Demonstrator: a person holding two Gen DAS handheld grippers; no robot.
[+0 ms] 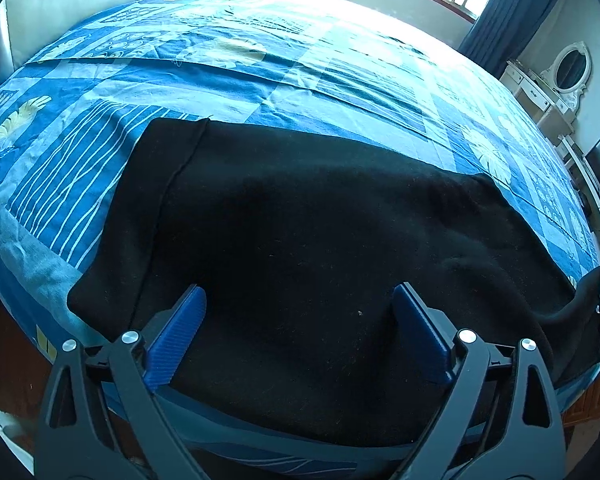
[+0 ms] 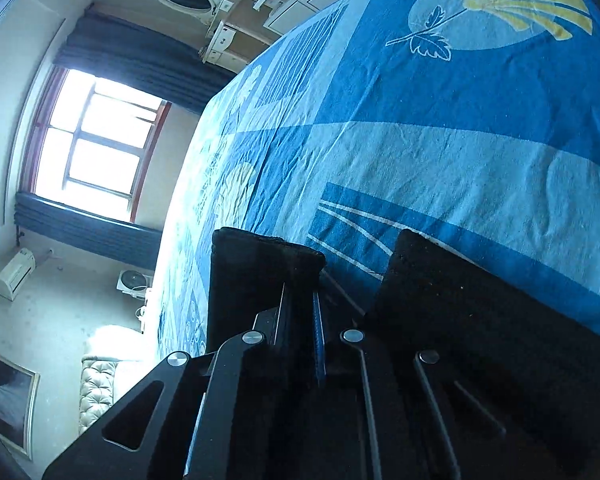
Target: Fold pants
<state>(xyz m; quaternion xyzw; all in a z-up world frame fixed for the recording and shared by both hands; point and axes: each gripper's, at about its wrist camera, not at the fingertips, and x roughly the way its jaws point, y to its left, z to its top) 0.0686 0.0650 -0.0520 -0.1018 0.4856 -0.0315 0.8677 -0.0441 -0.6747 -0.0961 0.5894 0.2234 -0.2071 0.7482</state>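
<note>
Left gripper (image 1: 298, 312) gapes wide, empty, above black pants (image 1: 300, 220) spread on the bed (image 1: 260, 80). Right gripper (image 2: 300, 300) pinches a pant end; carry it over evenly, edges aligned.

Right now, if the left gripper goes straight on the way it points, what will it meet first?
Most likely the black pants. The left gripper is open and points down at the cloth spread on the bed, and nothing else appears in between, though depth is unclear.
</note>
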